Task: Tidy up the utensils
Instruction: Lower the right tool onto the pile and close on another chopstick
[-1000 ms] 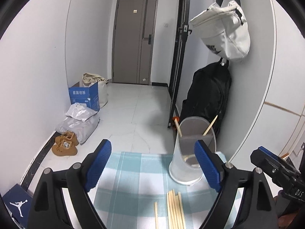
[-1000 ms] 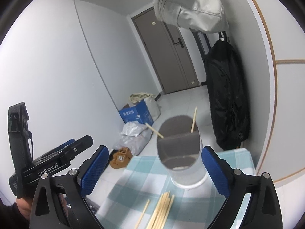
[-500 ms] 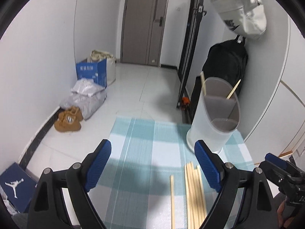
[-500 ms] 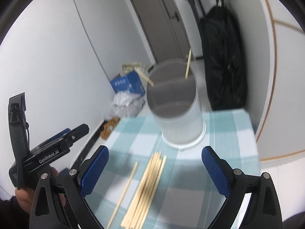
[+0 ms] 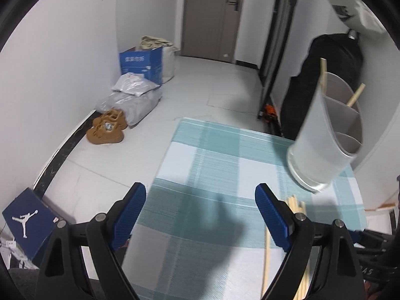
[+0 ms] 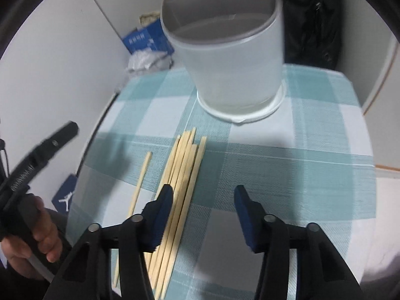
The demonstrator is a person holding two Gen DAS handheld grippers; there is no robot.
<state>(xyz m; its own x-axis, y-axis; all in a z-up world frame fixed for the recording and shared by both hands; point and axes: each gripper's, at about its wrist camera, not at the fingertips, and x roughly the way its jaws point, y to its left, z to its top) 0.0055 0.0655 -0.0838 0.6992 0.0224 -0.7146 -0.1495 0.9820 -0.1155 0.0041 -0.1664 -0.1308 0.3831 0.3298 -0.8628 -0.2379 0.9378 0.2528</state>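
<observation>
A bundle of several wooden chopsticks (image 6: 183, 172) lies on the teal checked tablecloth (image 6: 287, 165), with one chopstick (image 6: 140, 180) apart to its left. A translucent divided holder (image 6: 227, 57) stands behind them with two chopsticks in it. My right gripper (image 6: 203, 201) is open and empty, low over the cloth, its left finger (image 6: 162, 215) over the bundle. My left gripper (image 5: 200, 206) is open and empty above the cloth, left of the chopsticks (image 5: 293, 206) and the holder (image 5: 325, 135). The left gripper also shows in the right wrist view (image 6: 37, 157).
The table stands by a white wall with a black bag (image 5: 330, 75) hanging behind the holder. On the floor are brown shoes (image 5: 108, 127), grey parcels (image 5: 132, 97), a blue box (image 5: 141, 62) and a shoe box (image 5: 27, 222).
Both grippers have tilted down and come lower toward the table. The right gripper has moved in over the chopstick bundle and its jaws have narrowed. The left has shifted left.
</observation>
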